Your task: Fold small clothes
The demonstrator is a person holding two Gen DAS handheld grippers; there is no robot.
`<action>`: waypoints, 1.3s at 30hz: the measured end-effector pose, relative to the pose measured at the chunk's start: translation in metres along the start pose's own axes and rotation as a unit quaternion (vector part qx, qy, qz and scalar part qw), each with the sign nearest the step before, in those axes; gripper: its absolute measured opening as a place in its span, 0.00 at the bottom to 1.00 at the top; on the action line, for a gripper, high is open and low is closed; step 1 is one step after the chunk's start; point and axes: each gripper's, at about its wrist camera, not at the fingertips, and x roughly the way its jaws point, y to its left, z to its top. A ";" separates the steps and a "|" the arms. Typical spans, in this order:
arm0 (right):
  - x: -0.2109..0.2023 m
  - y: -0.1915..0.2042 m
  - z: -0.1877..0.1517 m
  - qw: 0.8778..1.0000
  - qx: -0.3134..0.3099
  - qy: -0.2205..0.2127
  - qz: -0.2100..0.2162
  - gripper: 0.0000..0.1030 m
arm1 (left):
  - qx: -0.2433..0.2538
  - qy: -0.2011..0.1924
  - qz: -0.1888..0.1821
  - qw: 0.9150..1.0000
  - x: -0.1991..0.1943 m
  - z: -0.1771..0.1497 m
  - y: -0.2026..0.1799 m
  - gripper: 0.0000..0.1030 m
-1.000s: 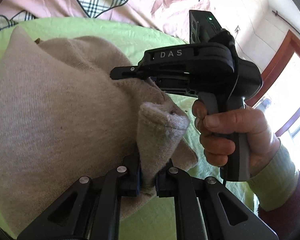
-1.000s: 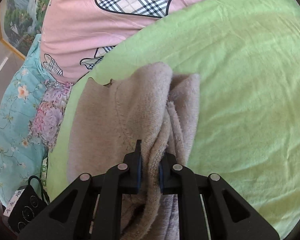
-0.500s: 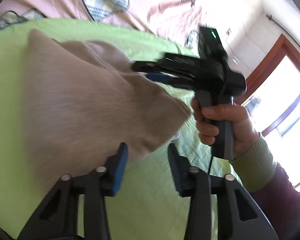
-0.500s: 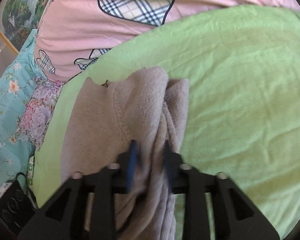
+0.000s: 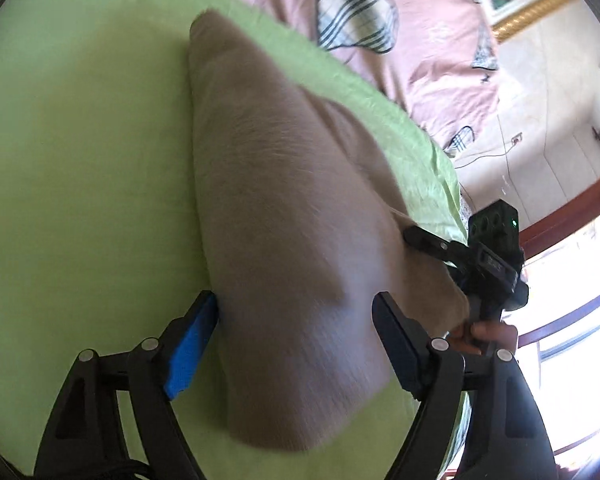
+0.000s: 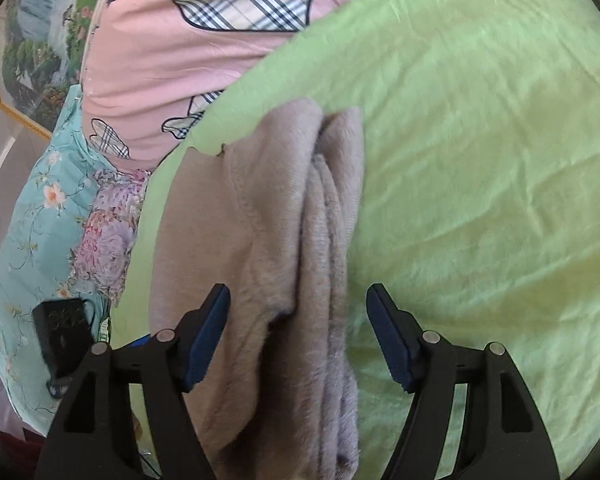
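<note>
A beige knitted garment (image 5: 284, 208) lies folded lengthwise on the green sheet (image 5: 80, 160). My left gripper (image 5: 296, 344) is open, its jaws spread either side of the garment's near end without holding it. In the right wrist view the same garment (image 6: 268, 264) lies in bunched folds on the green sheet (image 6: 480, 160). My right gripper (image 6: 298, 340) is open, its jaws wide apart above the cloth. The right gripper also shows in the left wrist view (image 5: 424, 240), at the garment's right edge, held by a hand.
A pink quilt with plaid hearts (image 6: 204, 52) lies beyond the sheet. A floral turquoise pillow (image 6: 48, 216) and a black device (image 6: 62, 328) lie at the left. A window with a red-brown frame (image 5: 572, 280) is at the right.
Both grippers have let go of the garment and opened wide. The left gripper has swung round to the garment's near end; the cloth has dropped flat on the sheet.
</note>
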 end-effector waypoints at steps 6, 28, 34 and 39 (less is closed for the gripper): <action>0.023 -0.005 0.008 0.998 0.025 0.035 0.035 0.64 | -0.031 0.033 -0.059 0.997 0.047 0.028 0.030 0.72; 0.085 0.168 -0.106 0.984 -0.071 0.036 0.162 0.31 | 0.027 -0.060 0.045 0.997 -0.173 -0.068 0.087 0.49; 0.105 0.158 -0.131 0.988 -0.068 0.069 0.124 0.31 | -0.003 -0.037 0.051 0.998 -0.147 -0.098 0.115 0.56; 0.104 0.148 -0.135 0.991 -0.049 0.067 0.102 0.45 | -0.037 -0.039 0.024 0.998 -0.152 -0.099 0.131 0.68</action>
